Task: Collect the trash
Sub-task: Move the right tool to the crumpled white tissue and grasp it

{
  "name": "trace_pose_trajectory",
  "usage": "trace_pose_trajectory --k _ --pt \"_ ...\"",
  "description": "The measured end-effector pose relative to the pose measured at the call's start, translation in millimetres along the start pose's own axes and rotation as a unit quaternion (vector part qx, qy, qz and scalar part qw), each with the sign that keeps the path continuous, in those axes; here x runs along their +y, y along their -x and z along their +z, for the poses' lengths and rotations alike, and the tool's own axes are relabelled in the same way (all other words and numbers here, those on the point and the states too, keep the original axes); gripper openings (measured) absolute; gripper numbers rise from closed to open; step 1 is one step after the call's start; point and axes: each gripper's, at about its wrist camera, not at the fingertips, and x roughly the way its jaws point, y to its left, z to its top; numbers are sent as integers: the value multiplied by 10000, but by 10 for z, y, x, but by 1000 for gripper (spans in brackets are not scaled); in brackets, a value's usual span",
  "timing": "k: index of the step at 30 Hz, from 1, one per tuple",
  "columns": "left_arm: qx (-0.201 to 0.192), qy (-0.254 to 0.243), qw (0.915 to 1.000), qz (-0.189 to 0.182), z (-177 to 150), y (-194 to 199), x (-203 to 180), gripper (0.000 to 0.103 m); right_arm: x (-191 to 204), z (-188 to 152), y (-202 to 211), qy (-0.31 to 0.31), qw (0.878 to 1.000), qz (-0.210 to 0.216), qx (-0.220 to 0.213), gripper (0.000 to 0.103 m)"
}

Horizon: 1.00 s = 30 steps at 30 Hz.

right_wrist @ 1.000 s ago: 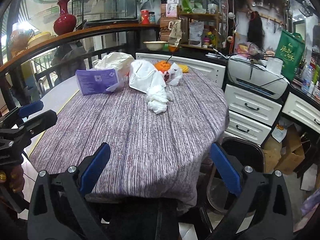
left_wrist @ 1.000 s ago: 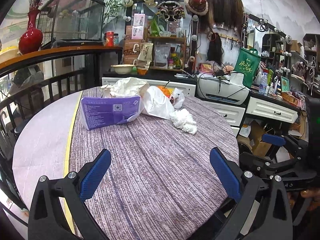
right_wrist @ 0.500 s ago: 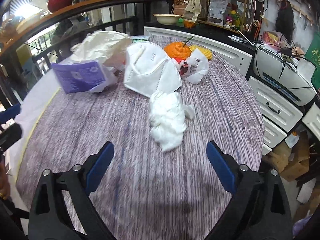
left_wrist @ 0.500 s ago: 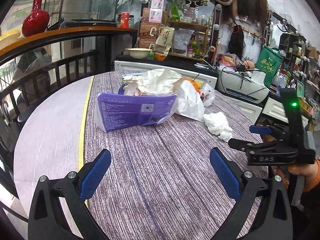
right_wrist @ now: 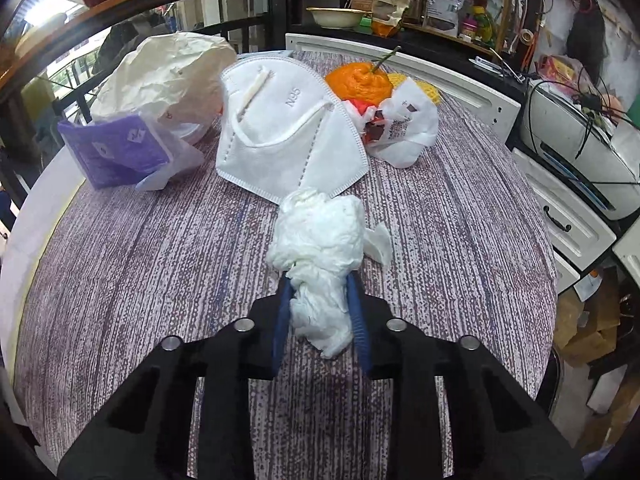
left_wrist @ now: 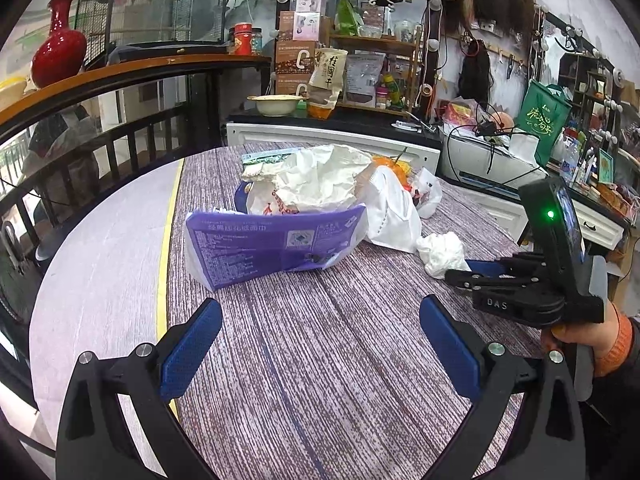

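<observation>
Right tongs (right_wrist: 320, 300) have just been closing and now pinch the near end of the crumpled white tissue wad (right_wrist: 320, 248), which lies on the purple-striped bench (right_wrist: 140, 260) just in front of the white N95 mask (right_wrist: 280, 128). Left tongs (left_wrist: 320, 344) hover spread and empty, short of the purple tissue packet (left_wrist: 272, 244). A firm squeeze before lifting straight up should keep the loose wad from slipping or dragging the mask.
</observation>
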Motion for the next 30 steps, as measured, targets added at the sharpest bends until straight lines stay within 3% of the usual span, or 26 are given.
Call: trace_pose_trajectory --k 7,14,17,25,26,28,30 --pt "-210 -157 9995 149 242 -55 132 98 -69 -54 250 -65 9994 184 -274 20" --pt "-137 -174 9997 -77 570 -221 109 98 -41 -258 577 46 9984 277 -481 20" --pt "59 -270 9995 -136 708 -393 24 98 -3 -349 696 154 9979 322 -539 20" --pt "870 -857 9919 361 991 -1033 -206 98 -3 -559 1015 255 9962 368 -746 20" --pt "966 -963 9894 507 983 -1104 -227 96 -17 -588 1041 241 9961 383 -762 20" --pt "1063 -996 9879 538 932 -1157 -235 82 -46 -640 1063 215 9959 389 -791 20" --pt "1185 -929 9871 548 854 -1190 -214 62 -83 -684 1057 183 9960 346 -800 20"
